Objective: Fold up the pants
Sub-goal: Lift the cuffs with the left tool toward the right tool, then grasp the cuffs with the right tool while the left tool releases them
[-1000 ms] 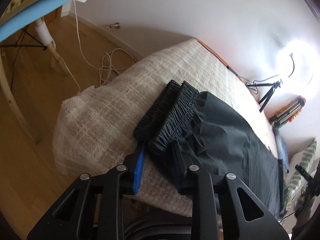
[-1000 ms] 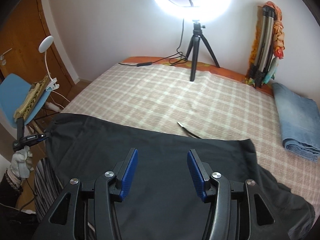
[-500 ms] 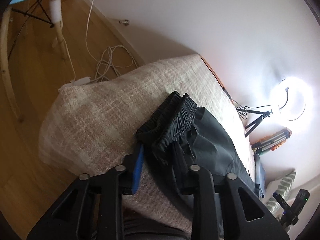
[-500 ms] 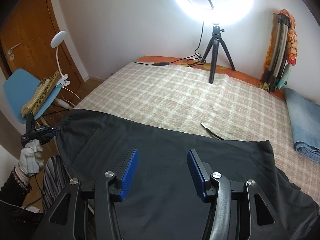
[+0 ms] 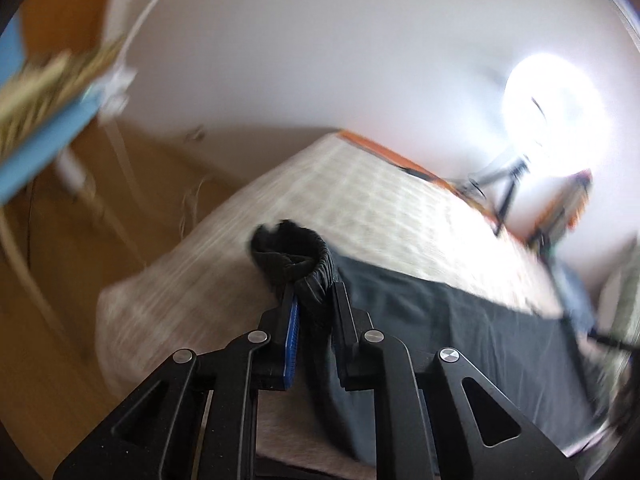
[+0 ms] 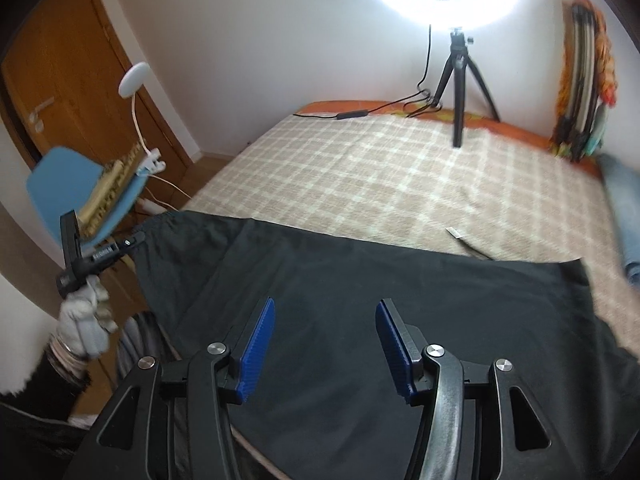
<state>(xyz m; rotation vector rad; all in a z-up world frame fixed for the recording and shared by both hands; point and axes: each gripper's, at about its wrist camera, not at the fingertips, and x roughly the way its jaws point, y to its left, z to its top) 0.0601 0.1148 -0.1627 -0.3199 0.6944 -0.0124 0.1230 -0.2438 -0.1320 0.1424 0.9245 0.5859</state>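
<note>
Black pants [image 6: 360, 300] lie spread across the near side of a bed with a beige checked cover [image 6: 380, 176]. My left gripper [image 5: 314, 300] is shut on the gathered elastic waistband [image 5: 296, 256] at the bed's left end; it also shows in the right wrist view [image 6: 100, 254], held by a gloved hand. My right gripper [image 6: 324, 344] is open and empty, hovering just above the middle of the pants. The left wrist view is blurred by motion.
A ring light on a tripod [image 6: 460, 92] stands at the far side of the bed. Folded blue jeans [image 6: 624, 200] lie at the right edge. A blue chair [image 6: 80, 200] and a wooden door [image 6: 60, 100] are at the left. A small dark item [image 6: 468, 242] lies on the cover.
My left gripper has closed on the waistband and is swinging with it, bunching the band between the fingers. The right gripper has stayed open above the pants, shifting slightly.
</note>
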